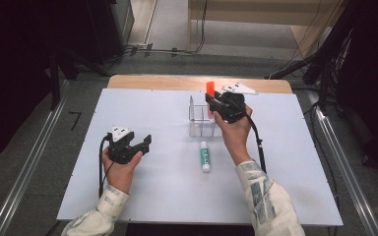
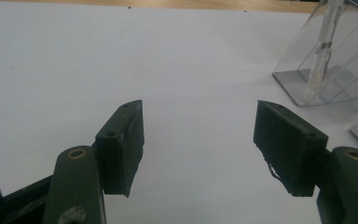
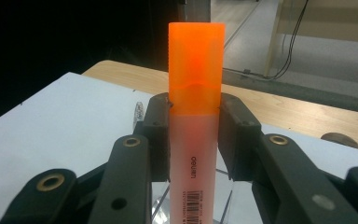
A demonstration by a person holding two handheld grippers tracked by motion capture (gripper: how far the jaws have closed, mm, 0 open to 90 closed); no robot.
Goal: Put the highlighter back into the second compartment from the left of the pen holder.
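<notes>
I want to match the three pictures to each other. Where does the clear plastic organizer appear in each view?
High view: the clear plastic organizer stands at table centre, below the right gripper, which holds the orange highlighter.
Left gripper view: at the upper right corner, beyond the right-hand jaw.
Right gripper view: a small part of it at the bottom, behind the highlighter.
Shared landmark: the white table sheet.

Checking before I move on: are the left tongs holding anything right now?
No, the left tongs stand wide open over the bare white table, nothing between them.
</notes>
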